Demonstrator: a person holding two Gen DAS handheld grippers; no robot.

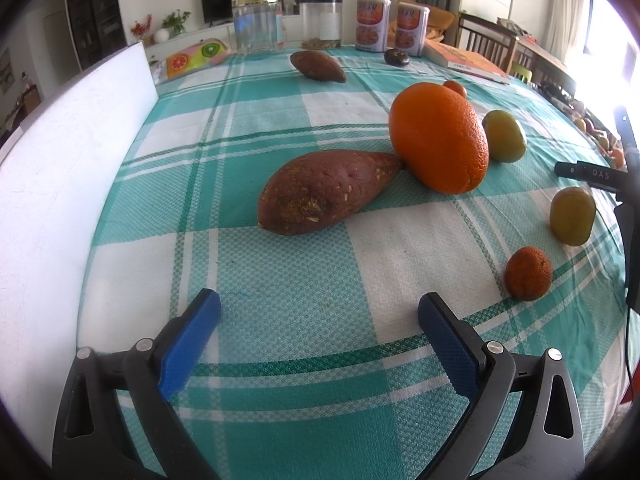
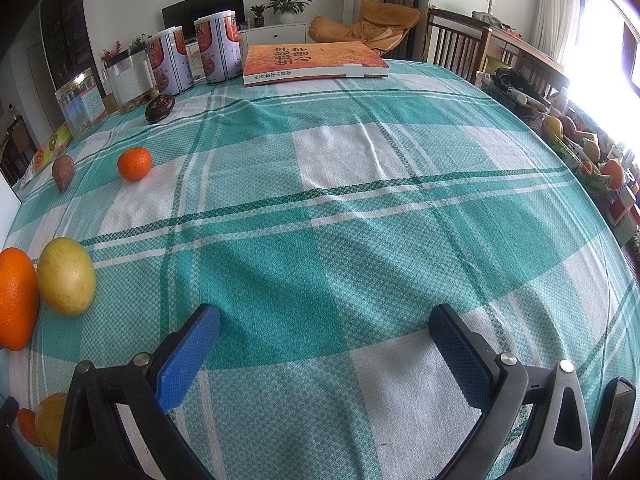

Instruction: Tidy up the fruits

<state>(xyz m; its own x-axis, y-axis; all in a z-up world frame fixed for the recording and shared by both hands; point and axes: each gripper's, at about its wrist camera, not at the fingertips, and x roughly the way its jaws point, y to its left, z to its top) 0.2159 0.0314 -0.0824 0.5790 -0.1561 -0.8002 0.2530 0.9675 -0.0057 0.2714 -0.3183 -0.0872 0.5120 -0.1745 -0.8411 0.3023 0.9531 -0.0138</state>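
In the left wrist view a big orange point(image 1: 439, 136) sits mid-table, touching a sweet potato point(image 1: 326, 196) in front of it. Two yellow-green fruits point(image 1: 504, 136) point(image 1: 573, 216) and a small tangerine point(image 1: 528, 273) lie to the right. A second sweet potato point(image 1: 318, 66) and a dark fruit point(image 1: 396, 57) lie far back. My left gripper point(image 1: 320, 324) is open and empty, just short of the near sweet potato. In the right wrist view my right gripper point(image 2: 325, 330) is open and empty over bare cloth; the orange point(image 2: 16, 298), a yellow fruit point(image 2: 66, 276) and a tangerine point(image 2: 134, 164) lie to its left.
A white board point(image 1: 76, 152) stands along the left table edge. Jars point(image 1: 258, 24) and cans point(image 1: 372, 24) line the far edge, with a book point(image 2: 314, 62) beside them. A basket of fruit point(image 2: 596, 160) sits off the right edge. The checked tablecloth point(image 2: 360, 216) covers the table.
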